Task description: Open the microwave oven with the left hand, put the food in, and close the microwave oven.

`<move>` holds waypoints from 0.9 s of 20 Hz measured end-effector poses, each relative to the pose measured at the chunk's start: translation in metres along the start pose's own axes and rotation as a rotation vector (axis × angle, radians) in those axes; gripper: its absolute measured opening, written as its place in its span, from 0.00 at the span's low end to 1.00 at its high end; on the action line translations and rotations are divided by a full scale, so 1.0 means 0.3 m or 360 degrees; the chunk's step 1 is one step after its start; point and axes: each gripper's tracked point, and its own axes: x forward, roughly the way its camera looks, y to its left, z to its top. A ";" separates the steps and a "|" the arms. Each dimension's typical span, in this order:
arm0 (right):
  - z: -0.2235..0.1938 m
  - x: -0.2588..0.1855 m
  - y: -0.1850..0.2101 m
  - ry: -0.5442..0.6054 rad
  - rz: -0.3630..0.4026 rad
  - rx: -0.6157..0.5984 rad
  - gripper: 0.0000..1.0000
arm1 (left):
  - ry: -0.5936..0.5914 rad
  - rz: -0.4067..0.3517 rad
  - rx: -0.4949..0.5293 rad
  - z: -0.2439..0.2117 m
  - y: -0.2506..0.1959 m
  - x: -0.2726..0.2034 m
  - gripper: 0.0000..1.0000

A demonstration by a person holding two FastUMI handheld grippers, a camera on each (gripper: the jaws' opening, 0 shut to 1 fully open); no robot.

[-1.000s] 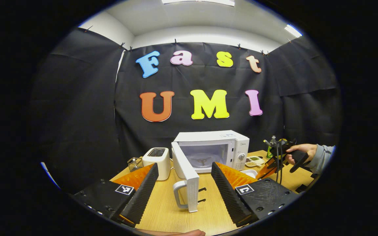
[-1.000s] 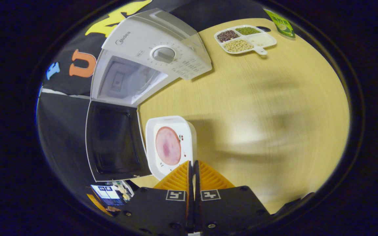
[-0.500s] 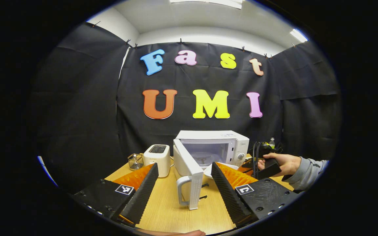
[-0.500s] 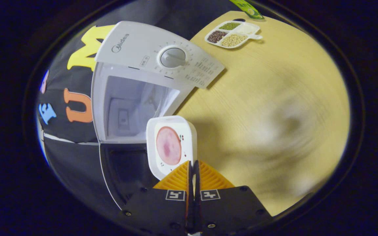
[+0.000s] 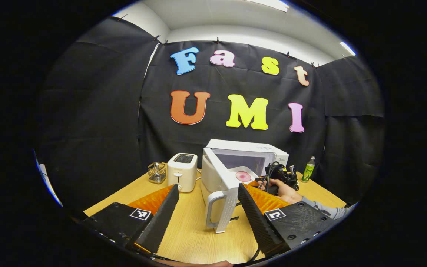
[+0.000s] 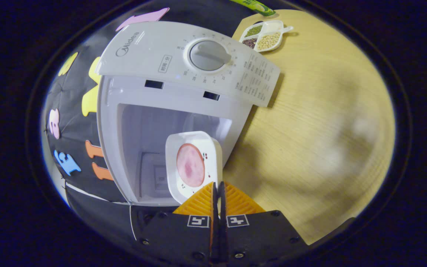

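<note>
Right gripper (image 6: 217, 187) pinches the rim of the white square plate (image 6: 194, 165), pink round slice on it, at the microwave (image 6: 169, 111) mouth, door (image 5: 221, 189) swung wide. Left gripper (image 5: 208, 207) gapes, empty.

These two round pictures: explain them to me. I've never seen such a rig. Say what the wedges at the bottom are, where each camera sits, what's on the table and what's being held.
A person holds a set of hand-worked tongs in each hand, and each set carries a fisheye camera looking forward along its two fingers. Those fingers are the wedges at the bottom.

The left gripper view looks across a wooden table. The left tongs stand open, holding nothing. Beyond them are a white microwave with its door swung open, a toaster, a small wire basket and a green bottle. A hand brings the other tongs up to the oven.

The right gripper view rides on those right tongs. They are shut on the rim of a white dish bearing a pink slice of food, held at the oven's open mouth. A divided tray of beans lies farther back.
</note>
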 end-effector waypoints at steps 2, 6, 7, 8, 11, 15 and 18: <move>0.007 0.048 0.027 -0.0079 0.0089 0.0105 0.00 | -0.0013 0.0078 0.0012 0.014 0.027 -0.010 0.95; 0.039 0.121 0.043 -0.0266 0.0102 0.0193 0.04 | -0.0064 0.0104 0.0092 0.054 0.020 -0.014 0.95; 0.039 0.140 0.051 -0.0286 0.0102 0.0219 0.04 | -0.0083 0.0122 0.0099 0.068 0.029 -0.013 0.95; 0.030 0.165 0.061 -0.0294 0.0095 0.0234 0.04 | -0.0098 0.0136 0.0098 0.081 0.035 -0.010 0.95; 0.009 0.231 0.107 -0.0284 0.0128 0.0178 0.04 | -0.0091 0.0131 0.0045 0.080 0.038 0.009 0.95; 0.067 0.280 0.159 -0.0474 0.0222 -0.0006 0.06 | -0.0092 0.0212 -0.0019 0.077 0.096 0.021 0.95; 0.092 0.299 0.154 -0.0543 0.0221 -0.0174 0.11 | -0.0093 0.0227 -0.0095 0.064 0.103 0.030 0.95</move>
